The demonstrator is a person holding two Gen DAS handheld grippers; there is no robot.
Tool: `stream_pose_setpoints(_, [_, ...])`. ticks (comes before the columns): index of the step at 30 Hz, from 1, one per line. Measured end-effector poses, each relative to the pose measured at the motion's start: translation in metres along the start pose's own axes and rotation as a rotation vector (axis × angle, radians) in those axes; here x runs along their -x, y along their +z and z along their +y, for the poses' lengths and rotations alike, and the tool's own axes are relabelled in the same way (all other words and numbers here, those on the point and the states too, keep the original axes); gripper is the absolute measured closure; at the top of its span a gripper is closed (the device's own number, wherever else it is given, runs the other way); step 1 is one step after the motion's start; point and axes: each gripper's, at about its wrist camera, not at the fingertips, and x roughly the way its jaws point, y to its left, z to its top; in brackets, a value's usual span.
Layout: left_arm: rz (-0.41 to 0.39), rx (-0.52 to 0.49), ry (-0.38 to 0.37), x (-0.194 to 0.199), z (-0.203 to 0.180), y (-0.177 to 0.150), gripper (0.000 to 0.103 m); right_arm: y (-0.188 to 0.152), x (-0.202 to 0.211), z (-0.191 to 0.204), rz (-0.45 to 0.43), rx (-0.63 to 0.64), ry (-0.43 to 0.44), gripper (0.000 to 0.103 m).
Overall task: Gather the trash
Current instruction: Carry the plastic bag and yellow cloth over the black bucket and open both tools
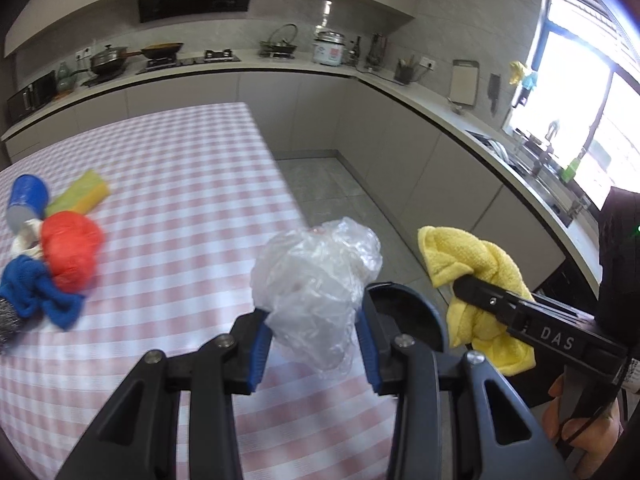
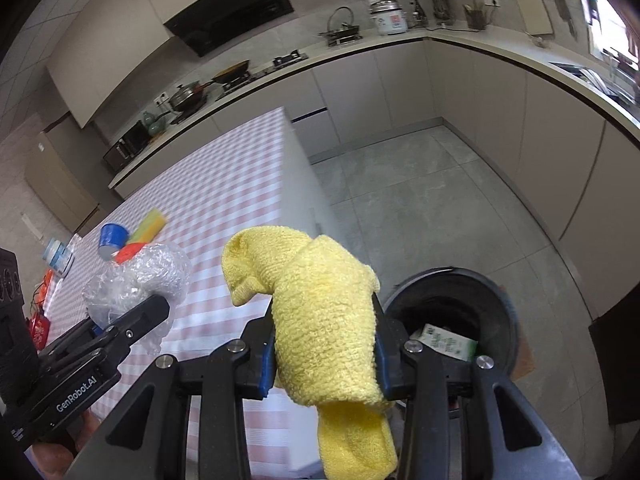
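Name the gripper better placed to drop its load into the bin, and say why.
Right. The right gripper, shut on the yellow cloth, sits beside the open black bin. The left gripper holds the crumpled clear plastic over the checkered table's edge, farther away.

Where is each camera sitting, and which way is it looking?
Left wrist camera: sits on the left tool, looks down over the checked table; shows its fingers gripping a clear plastic bag, plus a hand.
Right wrist camera: sits on the right tool, looks down toward the black bin; its fingers clamp a yellow cloth.
Both share: table, bag, cloth, bin, kitchen counter.
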Motion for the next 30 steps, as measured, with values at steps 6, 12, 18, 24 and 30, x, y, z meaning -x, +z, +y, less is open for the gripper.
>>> stream_pose_setpoints(6, [0.048, -0.058, -0.061, -0.031, -0.054, 0.005, 0.063, 0.002, 0.006, -0.067, 0.005, -0.082, -0.058, 0.063])
stream_pose_setpoints(12, [0.119, -0.075, -0.093, -0.063, -0.088, -0.003, 0.063, -0.005, -0.002, -0.119, 0.036, -0.148, -0.101, 0.063])
stream_pose_setpoints(18, [0.21, -0.058, -0.063, -0.098, -0.102, -0.023, 0.063, -0.01, -0.026, -0.155, 0.079, -0.177, -0.11, 0.063])
stream_pose_setpoints(24, [0.286, -0.043, -0.01, -0.13, -0.11, -0.044, 0.063, -0.013, -0.064, -0.179, 0.141, -0.191, -0.1, 0.062])
stream_pose_setpoints(30, [0.352, -0.004, 0.048, -0.158, -0.111, -0.062, 0.06, -0.009, -0.104, -0.189, 0.199, -0.179, -0.074, 0.059])
